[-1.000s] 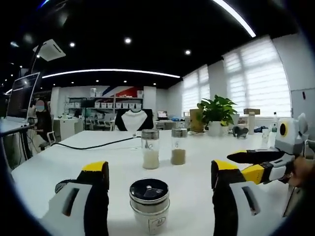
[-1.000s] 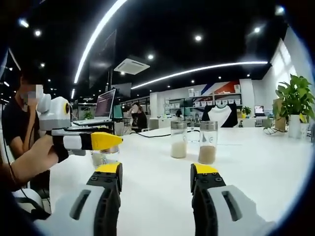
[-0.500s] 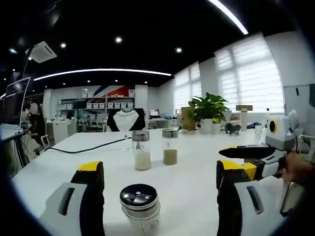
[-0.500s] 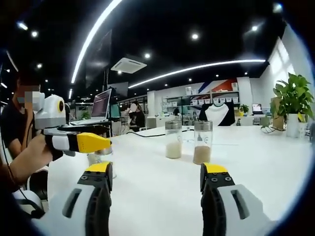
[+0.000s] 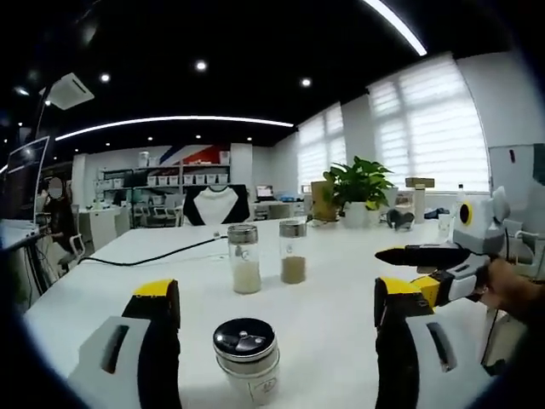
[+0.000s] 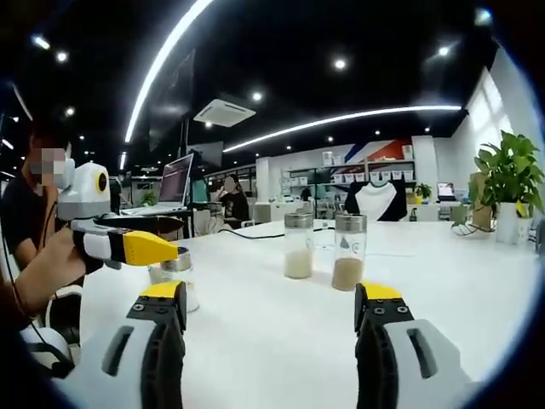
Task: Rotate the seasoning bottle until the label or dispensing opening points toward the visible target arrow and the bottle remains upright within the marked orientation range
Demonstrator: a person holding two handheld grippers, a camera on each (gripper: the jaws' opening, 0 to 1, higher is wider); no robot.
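Rotating: not begun; bottle (image 5: 246,359) stands upright on table (image 5: 332,307), ungripped; no arrow seen
Left gripper (image 5: 277,300): wide, straddling bottle
Right gripper (image 6: 271,294): wide, empty

Your left gripper (image 5: 277,298) hovered over the white table (image 5: 332,315) with its yellow-tipped jaws spread wide. Between them, low down, the seasoning bottle (image 5: 247,360) stood upright, its dark perforated lid facing you; neither jaw touched it. Farther back on the table two glass jars with metal caps stood side by side, the pale-filled jar (image 5: 244,259) beside the brown-filled jar (image 5: 293,251). Your right gripper (image 5: 426,268) reached in from the right, held above the table. A potted plant (image 5: 359,192) sat by the windows.
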